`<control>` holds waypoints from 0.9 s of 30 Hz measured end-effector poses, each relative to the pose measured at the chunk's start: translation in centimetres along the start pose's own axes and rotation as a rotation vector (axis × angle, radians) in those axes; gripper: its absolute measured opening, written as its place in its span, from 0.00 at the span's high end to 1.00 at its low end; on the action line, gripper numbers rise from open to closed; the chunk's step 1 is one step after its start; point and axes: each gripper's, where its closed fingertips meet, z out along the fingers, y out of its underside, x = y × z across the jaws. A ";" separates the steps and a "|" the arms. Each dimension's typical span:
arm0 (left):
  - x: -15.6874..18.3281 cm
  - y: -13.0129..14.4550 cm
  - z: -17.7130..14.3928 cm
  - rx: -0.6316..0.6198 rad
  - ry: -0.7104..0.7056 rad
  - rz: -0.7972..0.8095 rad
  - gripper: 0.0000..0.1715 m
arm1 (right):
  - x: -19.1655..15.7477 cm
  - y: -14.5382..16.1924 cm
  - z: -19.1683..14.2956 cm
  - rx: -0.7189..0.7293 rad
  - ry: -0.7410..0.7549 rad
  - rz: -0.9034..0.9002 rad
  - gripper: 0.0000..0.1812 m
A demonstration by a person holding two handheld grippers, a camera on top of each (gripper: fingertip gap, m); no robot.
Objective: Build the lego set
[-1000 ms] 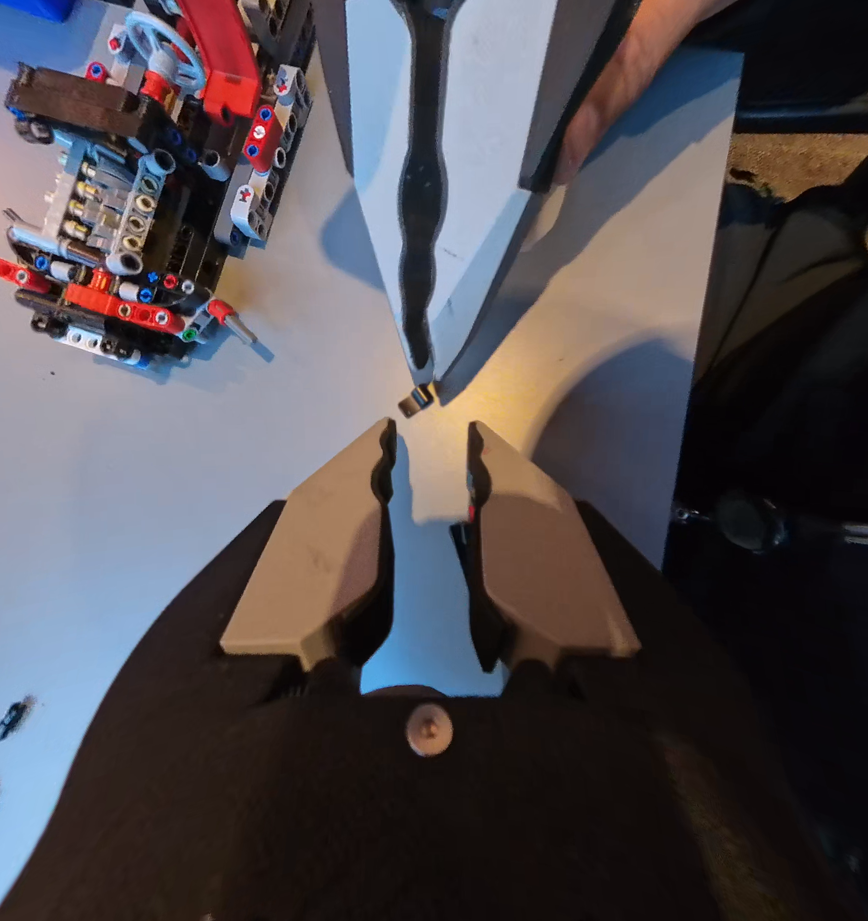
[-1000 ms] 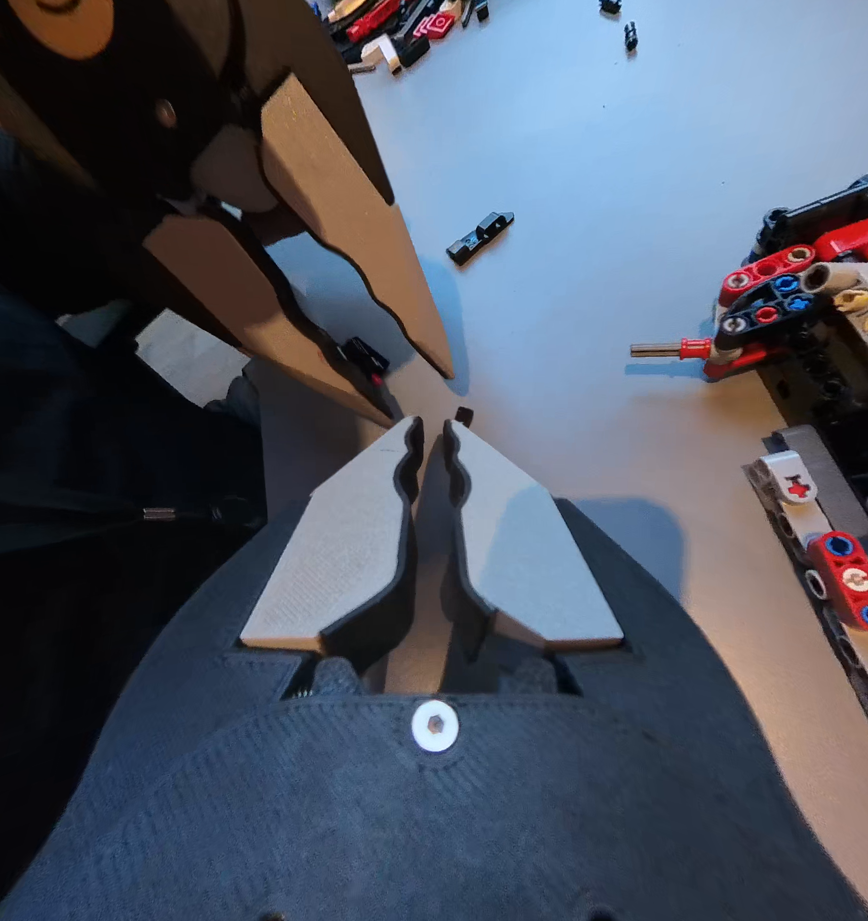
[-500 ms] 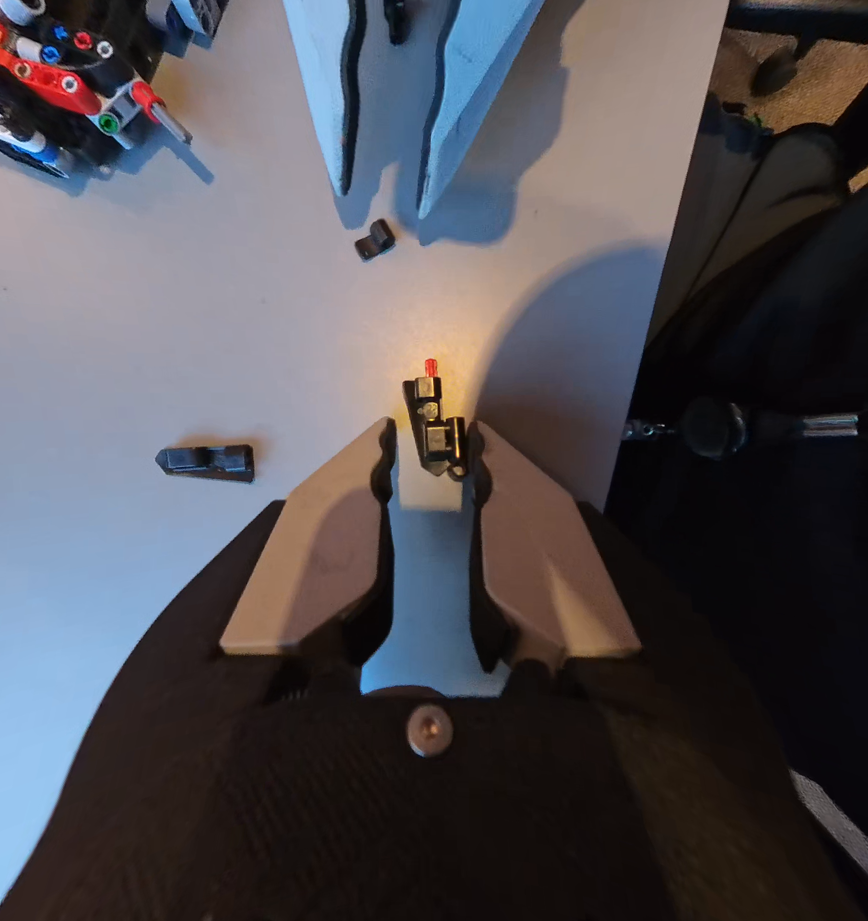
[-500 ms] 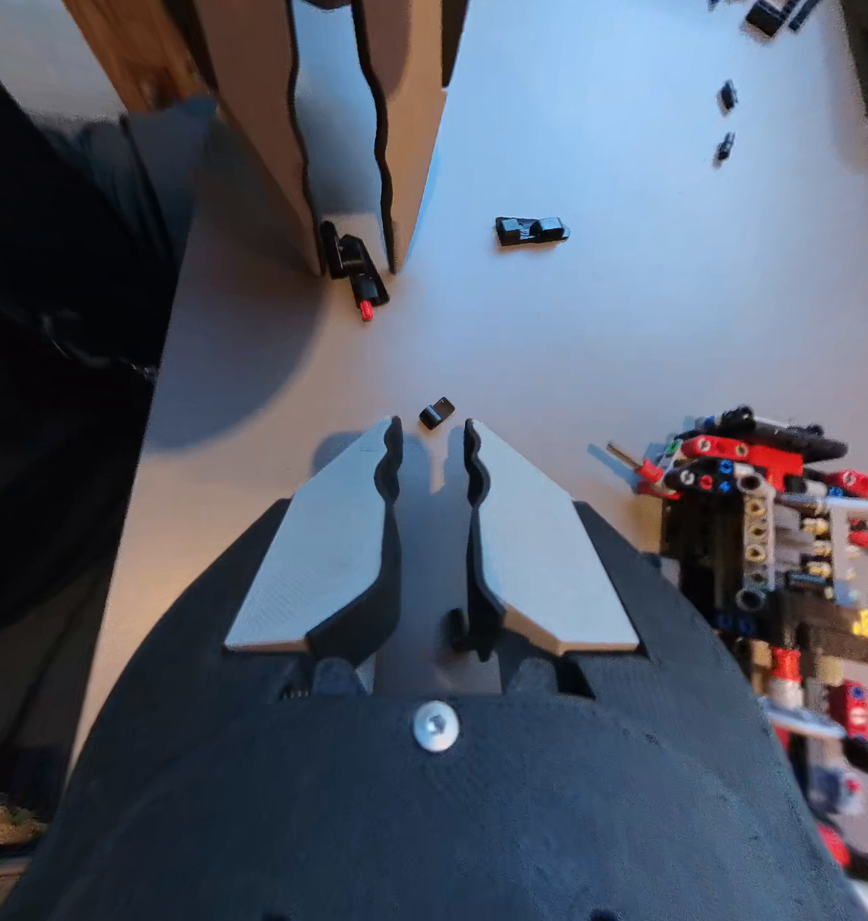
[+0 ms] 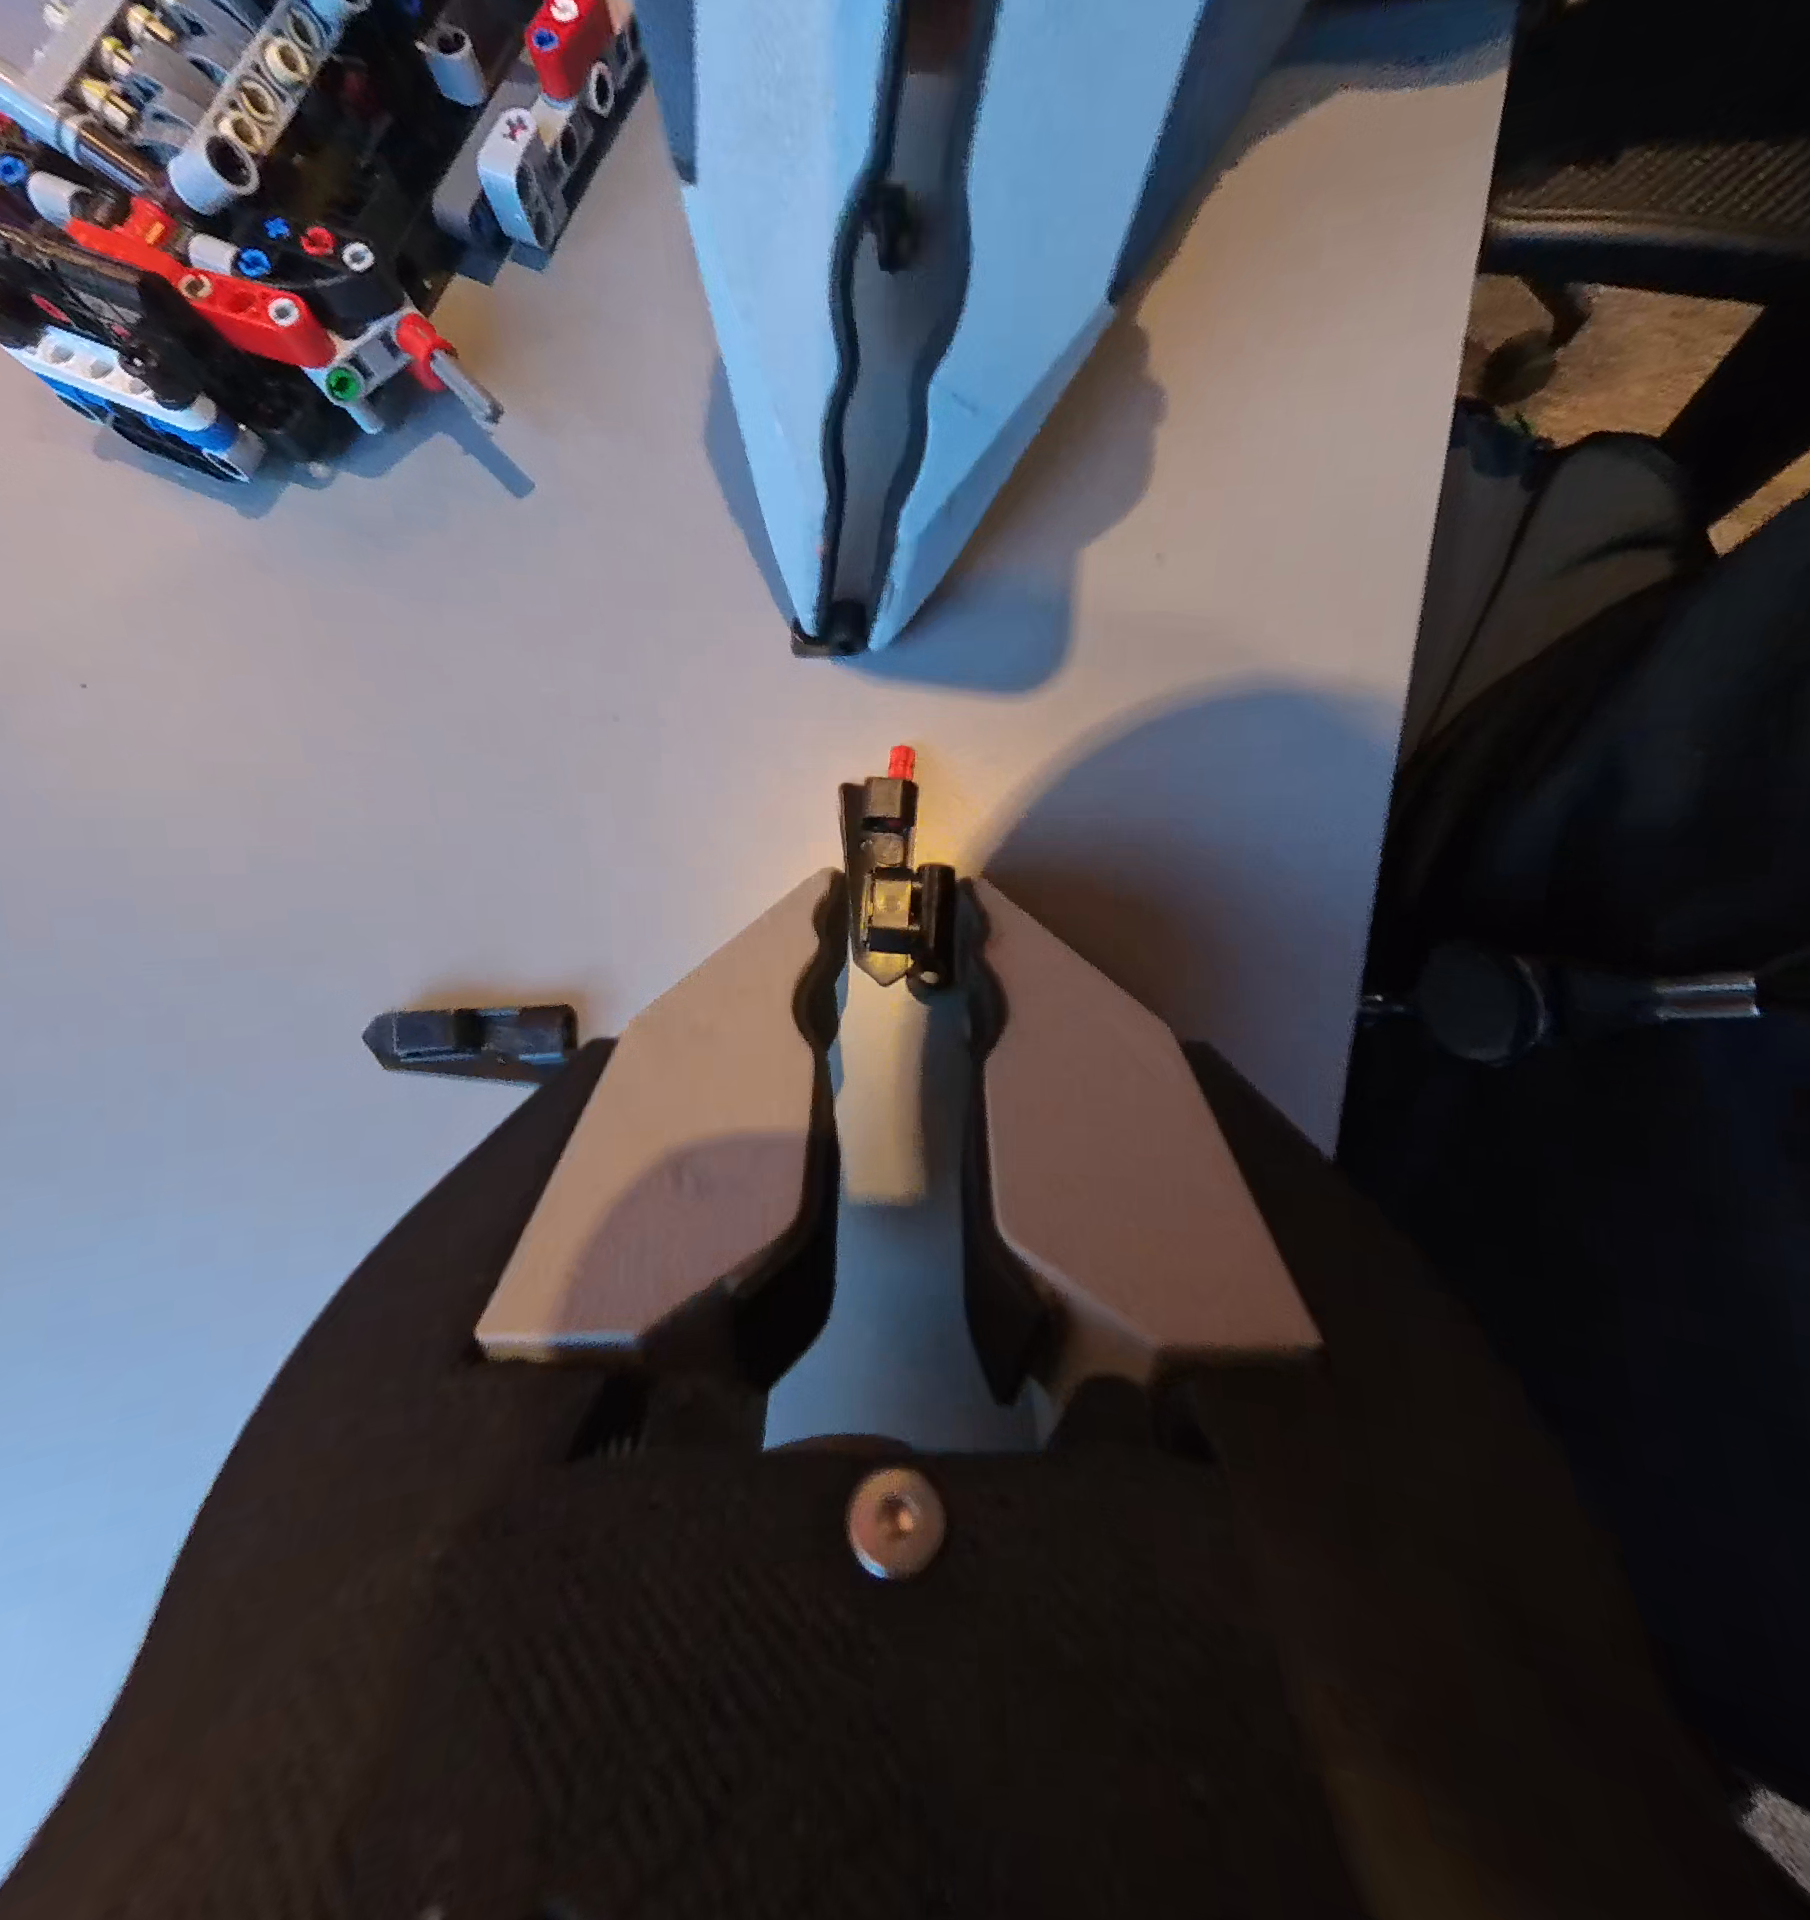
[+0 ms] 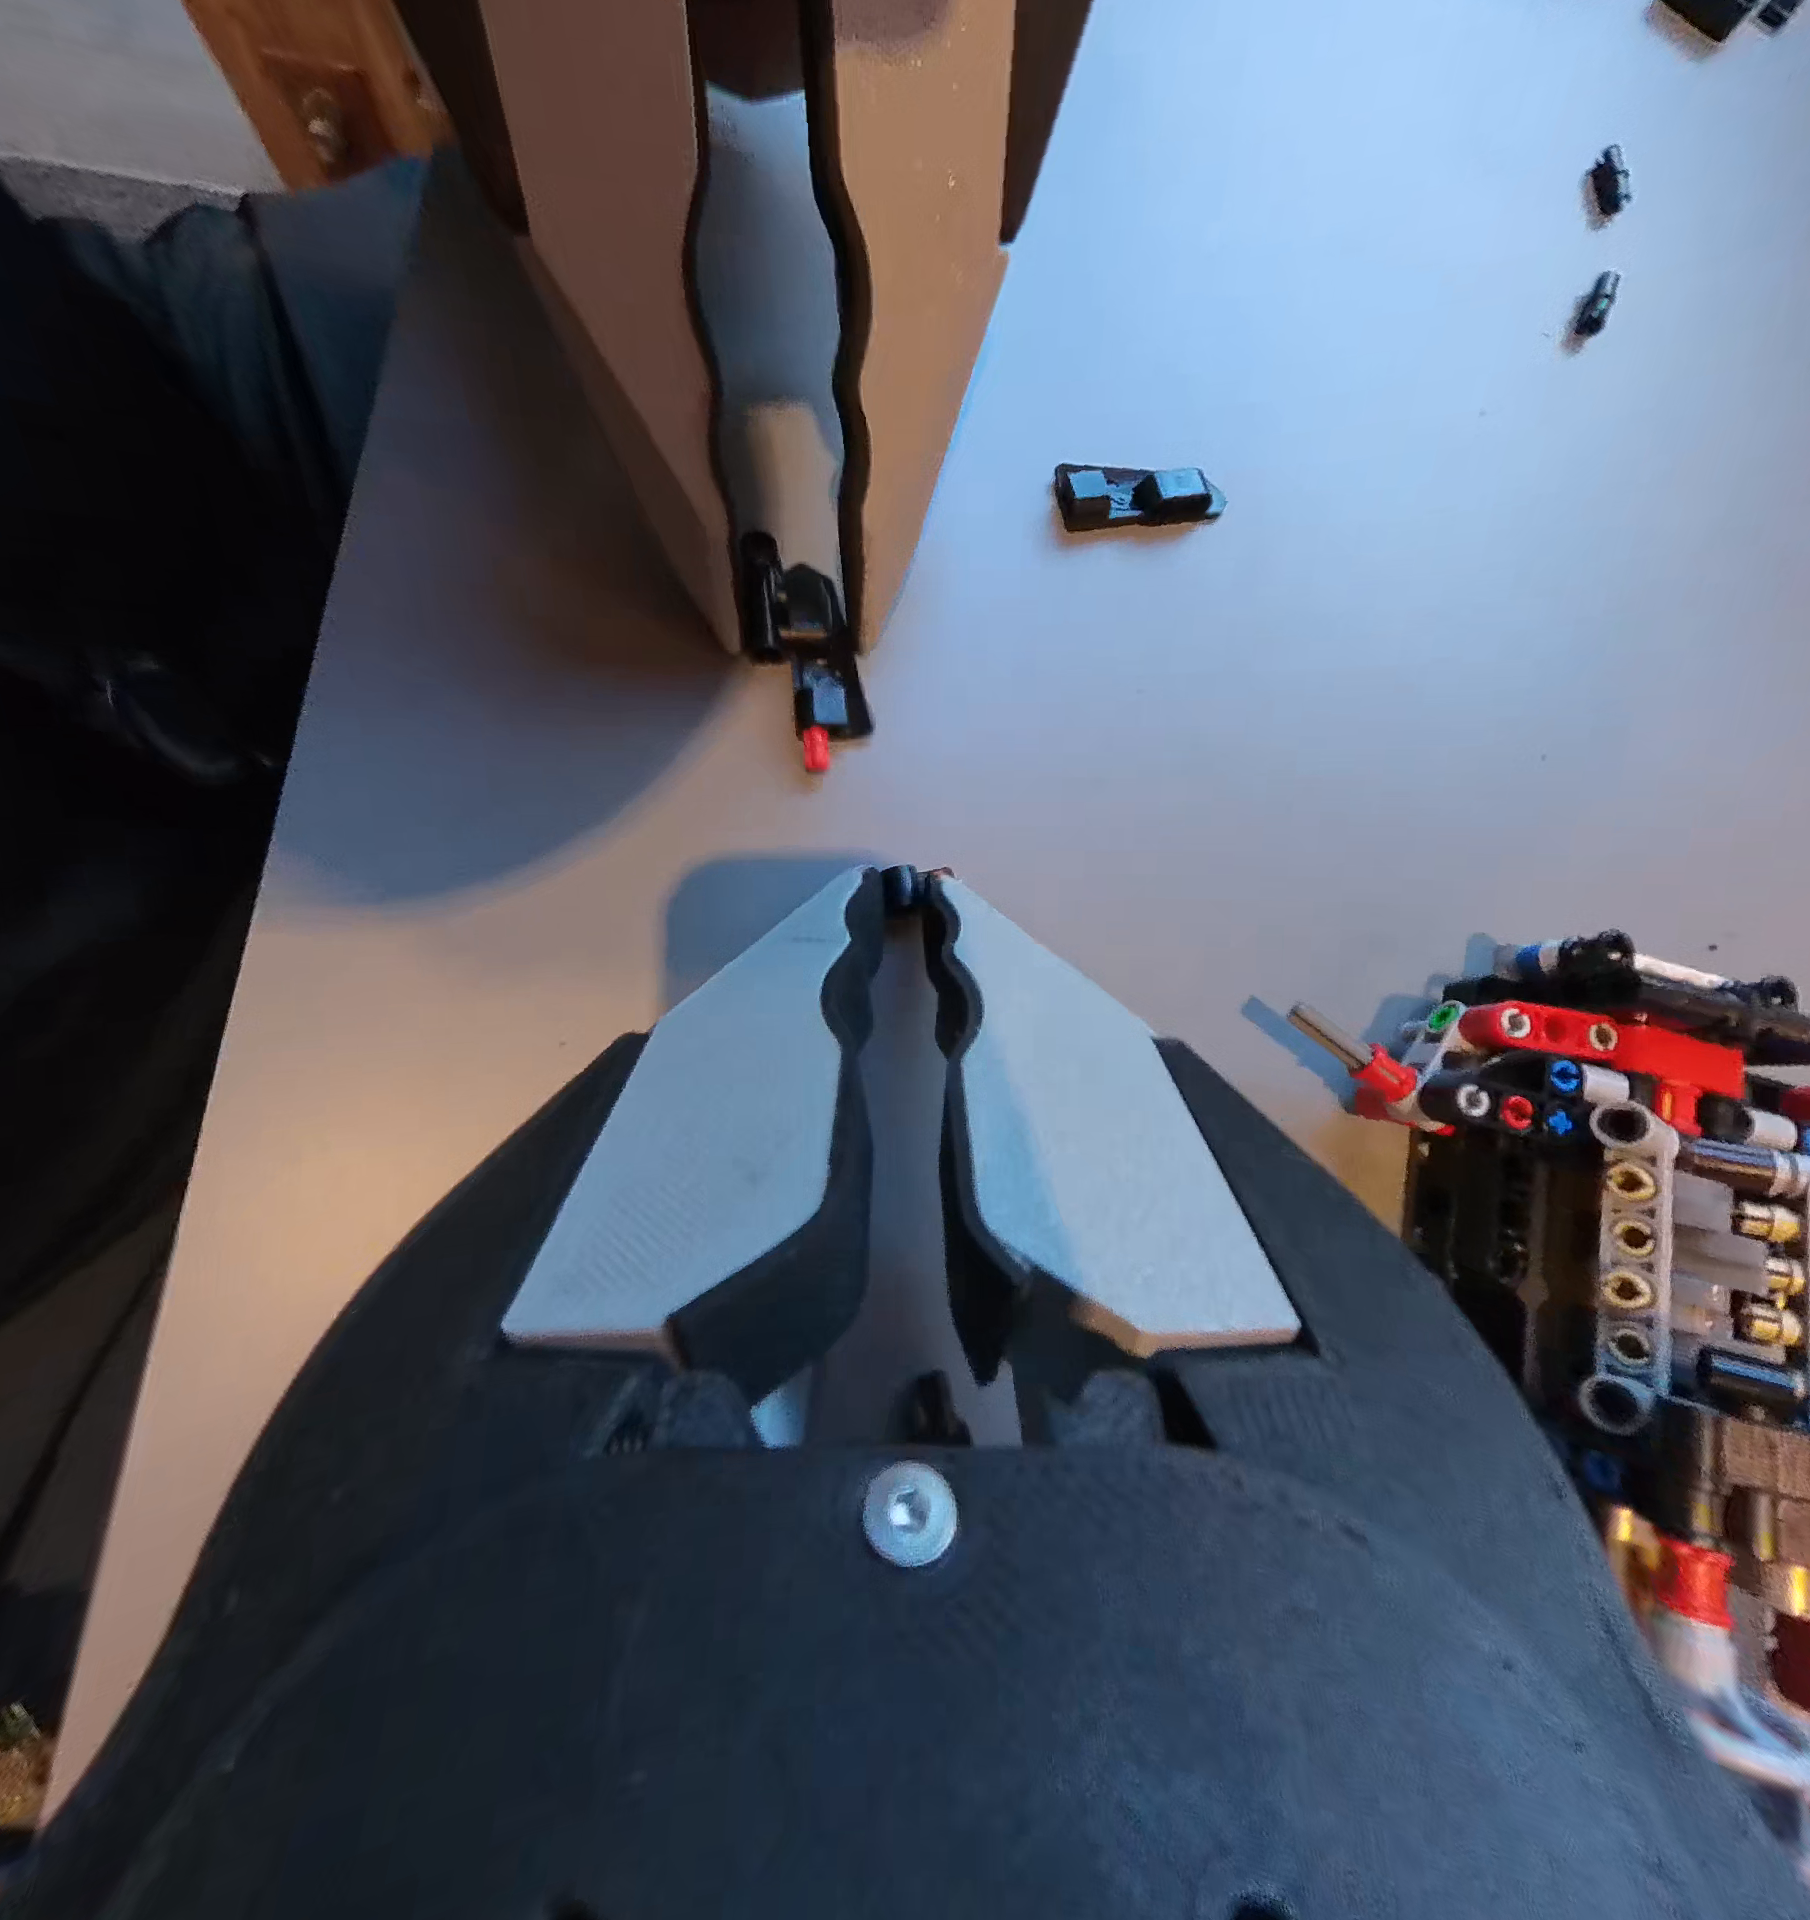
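My left gripper is shut on a black Lego piece with a red pin, which sticks out forward just above the white table. My right gripper is shut on a small black piece at its very tips. The two grippers face each other tip to tip, a short gap apart. The right gripper shows at the top of the left wrist view, the left gripper at the top of the right wrist view. The half-built red, black and grey Lego model stands beside them.
A loose black beam lies on the table near the left gripper. Two small black pins lie farther off. The table edge runs close beside both grippers, with a dark chair beyond it. Some 5 centimeters of space lies between my two pairs of fingers.
The small black piece lay on the table in front of the open right gripper; now the right gripper is shut on it. The grippers have drawn closer, and the left gripper's fingers have narrowed slightly on its piece.
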 end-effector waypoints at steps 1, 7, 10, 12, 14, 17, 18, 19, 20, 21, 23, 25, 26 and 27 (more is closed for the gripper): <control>-0.1 -0.1 0.1 0.009 -0.004 0.004 0.90 | -0.2 -0.1 0.0 0.006 0.007 0.009 0.98; -0.7 -0.8 0.6 0.084 0.002 0.008 0.90 | -0.7 -0.5 0.4 0.045 0.030 0.073 0.98; -0.7 -0.8 0.6 0.083 0.010 0.001 0.91 | -0.6 -0.6 0.4 0.043 0.055 0.053 0.98; -0.7 -0.8 0.6 0.083 0.008 0.002 0.91 | -0.5 -0.6 0.4 0.048 0.055 0.055 0.98; -0.7 -0.8 0.6 0.084 0.001 0.007 0.91 | -0.5 -0.6 0.4 0.050 0.046 0.069 0.98; -0.8 -0.8 0.6 0.084 -0.012 0.016 0.91 | -0.5 -0.6 0.4 0.051 0.056 0.054 0.98; -0.8 -0.8 0.6 0.084 -0.014 0.018 0.90 | -0.5 -0.6 0.4 0.052 0.058 0.053 0.98; -0.8 -0.8 0.6 0.084 -0.017 0.021 0.90 | -0.5 -0.6 0.4 0.053 0.059 0.056 0.98; -0.8 -0.8 0.6 0.084 -0.020 0.025 0.91 | -0.5 -0.6 0.4 0.055 0.059 0.061 0.98; -0.8 -0.8 0.6 0.084 -0.023 0.028 0.91 | -0.5 -0.5 0.4 0.057 0.060 0.066 0.98; -0.8 -0.9 0.7 0.084 -0.027 0.031 0.91 | -0.5 -0.5 0.4 0.061 0.059 0.072 0.98; -0.9 -1.0 0.8 0.085 -0.041 0.040 0.91 | -0.5 -0.5 0.3 0.063 0.058 0.074 0.98; -0.9 -1.0 0.8 0.086 -0.048 0.050 0.91 | -0.5 -0.5 0.3 0.063 0.056 0.075 0.98; -0.9 -1.0 0.8 0.086 -0.052 0.056 0.91 | -0.5 -0.5 0.3 0.064 0.053 0.080 0.98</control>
